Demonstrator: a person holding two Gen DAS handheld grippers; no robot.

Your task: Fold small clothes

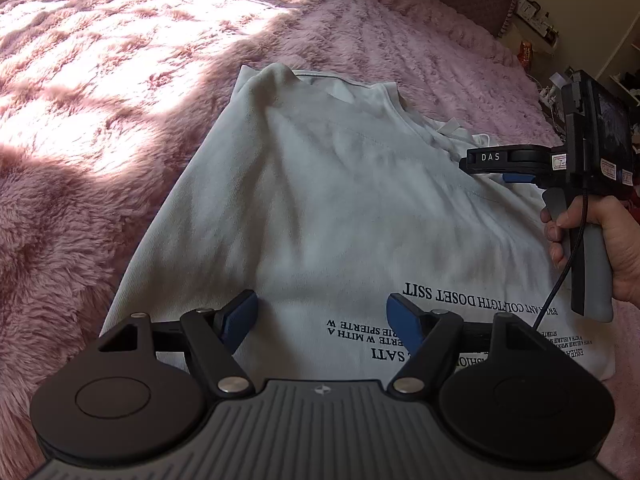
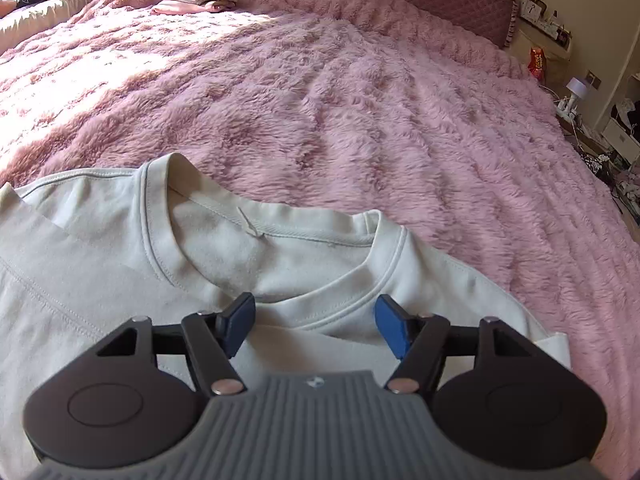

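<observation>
Pink shaggy fleece covers the whole bed (image 2: 400, 112), and on it lies 1 white sweatshirt (image 1: 320, 200), spread flat near the front edge with black printed lettering (image 1: 480, 304) on its near right part. Its round neckline (image 2: 280, 248) faces the far side of the bed in the right wrist view, a small loop tag showing inside the collar.

2 grippers are over the garment. The left gripper (image 1: 322, 316) hangs above the near part of the sweatshirt, jaws spread wide with nothing between the blue pads (image 1: 240, 316). The right gripper (image 2: 316, 324) sits just short of the collar, its jaws likewise spread and empty; in the left view a hand (image 1: 600, 248) holds its grey handle at the right.

Far off on the left of the bed rests 1 small pile of folded clothes (image 2: 196, 0), grey on pink. No containers show.
</observation>
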